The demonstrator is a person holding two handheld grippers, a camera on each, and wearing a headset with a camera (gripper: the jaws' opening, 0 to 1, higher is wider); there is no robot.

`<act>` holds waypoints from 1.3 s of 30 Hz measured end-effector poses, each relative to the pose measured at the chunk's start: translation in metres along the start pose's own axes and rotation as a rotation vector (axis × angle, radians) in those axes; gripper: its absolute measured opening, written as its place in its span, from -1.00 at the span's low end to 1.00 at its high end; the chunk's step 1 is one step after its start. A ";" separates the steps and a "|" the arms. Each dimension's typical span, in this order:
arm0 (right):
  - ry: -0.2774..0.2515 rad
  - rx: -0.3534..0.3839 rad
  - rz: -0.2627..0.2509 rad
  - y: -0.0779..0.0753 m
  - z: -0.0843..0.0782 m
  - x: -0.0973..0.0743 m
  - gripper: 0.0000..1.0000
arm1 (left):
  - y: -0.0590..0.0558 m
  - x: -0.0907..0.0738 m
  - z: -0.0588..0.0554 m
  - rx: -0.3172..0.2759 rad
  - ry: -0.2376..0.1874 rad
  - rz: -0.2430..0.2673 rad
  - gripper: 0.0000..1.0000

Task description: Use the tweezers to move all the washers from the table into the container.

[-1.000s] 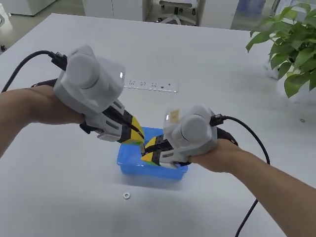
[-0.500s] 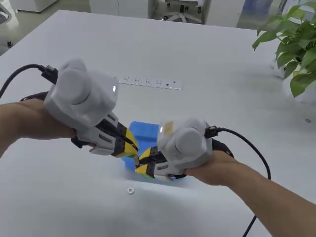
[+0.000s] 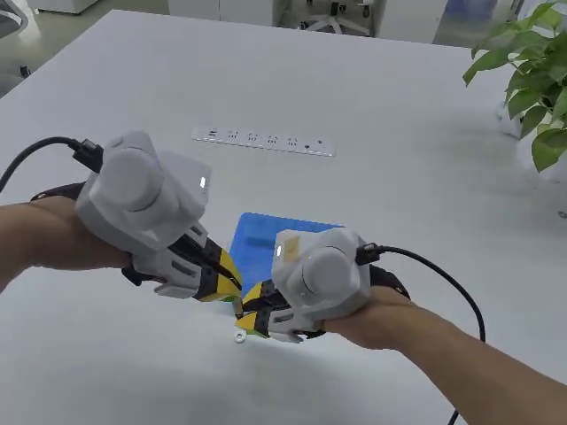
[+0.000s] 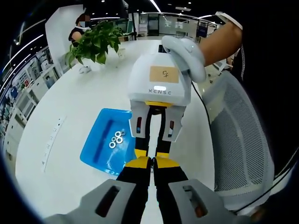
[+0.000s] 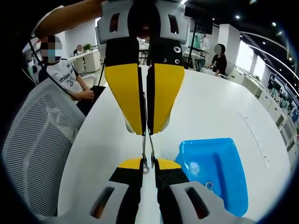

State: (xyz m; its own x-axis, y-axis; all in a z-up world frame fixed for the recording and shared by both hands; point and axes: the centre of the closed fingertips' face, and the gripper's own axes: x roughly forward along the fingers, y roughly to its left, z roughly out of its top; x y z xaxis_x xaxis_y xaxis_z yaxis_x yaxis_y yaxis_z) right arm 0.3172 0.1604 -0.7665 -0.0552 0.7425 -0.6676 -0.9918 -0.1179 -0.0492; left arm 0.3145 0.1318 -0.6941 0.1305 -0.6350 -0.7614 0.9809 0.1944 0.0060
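The thin metal tweezers (image 5: 147, 149) run between the two grippers, which point at each other. My left gripper (image 5: 145, 130) is shut on their upper part. My right gripper (image 5: 147, 165) is shut on them near their lower end. In the head view both grippers hang low at the near edge of the blue container (image 3: 266, 232), the left gripper (image 3: 232, 292) on the left and the right gripper (image 3: 249, 316) on the right. One loose washer (image 3: 240, 336) lies on the white table just under the jaws. Several washers (image 4: 117, 137) lie inside the container (image 4: 100, 149).
A white power strip (image 3: 263, 141) lies farther back on the table (image 3: 399, 177). A potted plant (image 3: 532, 80) stands at the far right edge. Black cables trail from both grippers. A mesh chair (image 5: 42, 135) and people stand beyond the table's near side.
Both grippers have come off the container toward me and lower, with the tweezers between them, and now sit just above the loose washer. The head camera has tilted as well.
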 end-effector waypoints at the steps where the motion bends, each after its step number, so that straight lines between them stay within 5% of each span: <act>1: 0.000 0.000 0.002 0.001 0.000 0.001 -0.77 | 0.000 0.000 -0.001 -0.003 0.000 -0.001 -0.88; 39: 0.001 0.019 0.033 0.010 -0.014 0.016 -0.76 | -0.003 0.018 -0.020 -0.021 0.023 -0.035 -0.88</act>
State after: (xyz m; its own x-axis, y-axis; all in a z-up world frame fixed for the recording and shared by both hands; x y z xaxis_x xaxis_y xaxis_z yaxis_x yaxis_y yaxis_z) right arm 0.3076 0.1619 -0.7876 -0.0875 0.7376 -0.6695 -0.9915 -0.1294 -0.0130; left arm 0.3109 0.1347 -0.7211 0.0923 -0.6243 -0.7757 0.9815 0.1882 -0.0347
